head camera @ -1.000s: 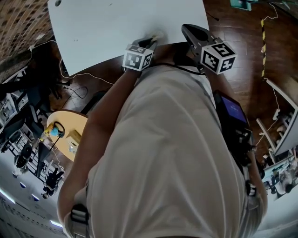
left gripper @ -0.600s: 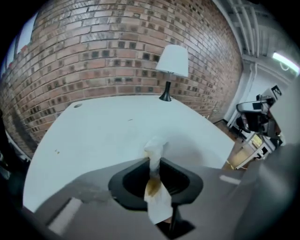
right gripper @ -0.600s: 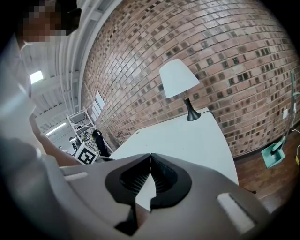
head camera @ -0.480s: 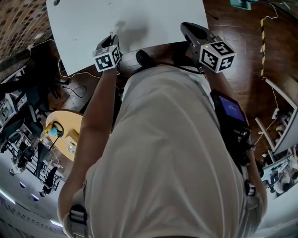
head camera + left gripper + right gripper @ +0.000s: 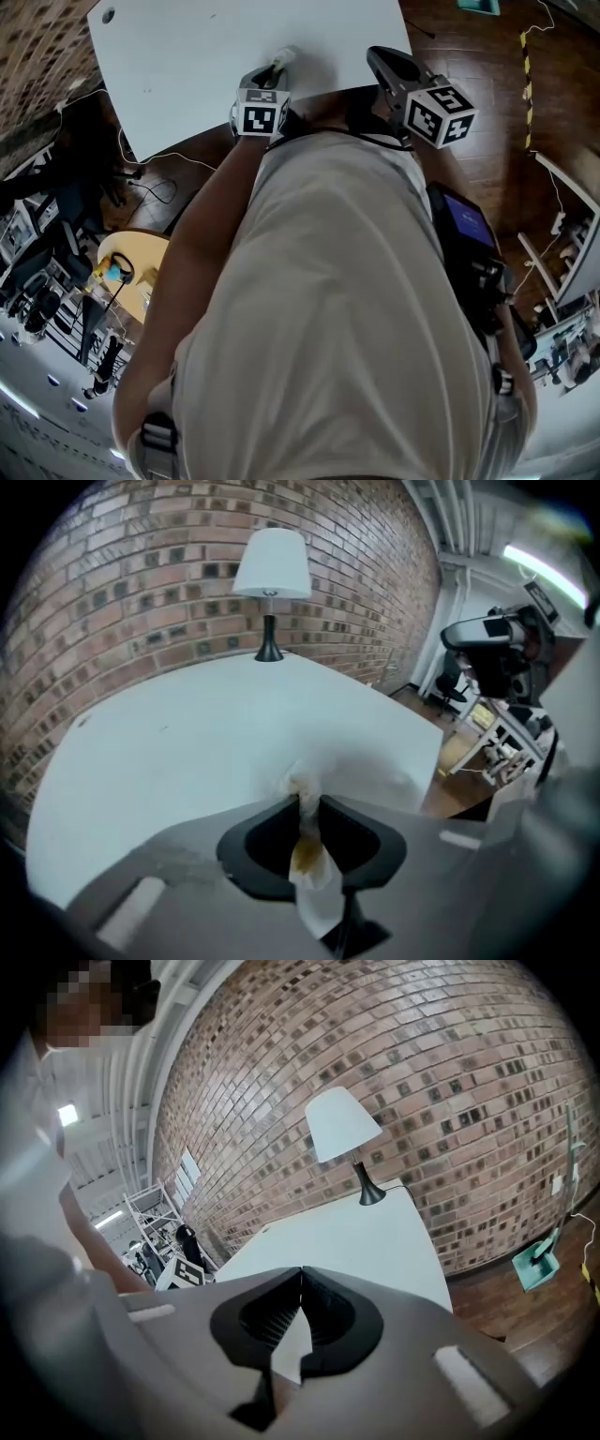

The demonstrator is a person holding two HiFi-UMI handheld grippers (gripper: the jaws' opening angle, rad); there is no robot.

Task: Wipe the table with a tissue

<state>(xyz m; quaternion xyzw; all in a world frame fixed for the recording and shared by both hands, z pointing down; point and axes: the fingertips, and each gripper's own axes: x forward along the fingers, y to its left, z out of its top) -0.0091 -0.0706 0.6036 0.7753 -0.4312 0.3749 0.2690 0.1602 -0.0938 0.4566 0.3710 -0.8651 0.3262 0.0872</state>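
Note:
The white table (image 5: 187,56) fills the top of the head view. My left gripper (image 5: 279,66) points down at its near edge and is shut on a crumpled white tissue (image 5: 285,54). In the left gripper view the tissue (image 5: 310,874), stained brownish, is pinched between the jaws of the left gripper (image 5: 307,801). Its front end presses on the table (image 5: 178,733). My right gripper (image 5: 375,56) hovers at the table's near right corner. The right gripper view shows the right gripper (image 5: 300,1271) with its tips together and nothing between them.
A white-shaded lamp (image 5: 271,569) stands at the table's far edge against a brick wall (image 5: 450,1072). Left of the person is a round wooden side table (image 5: 131,267), with cables (image 5: 141,155) on the dark wooden floor. A teal dustpan (image 5: 534,1265) leans by the wall.
My left gripper swept left along the table's near edge with the tissue, then came back right and a little farther onto the table. The right gripper stayed put.

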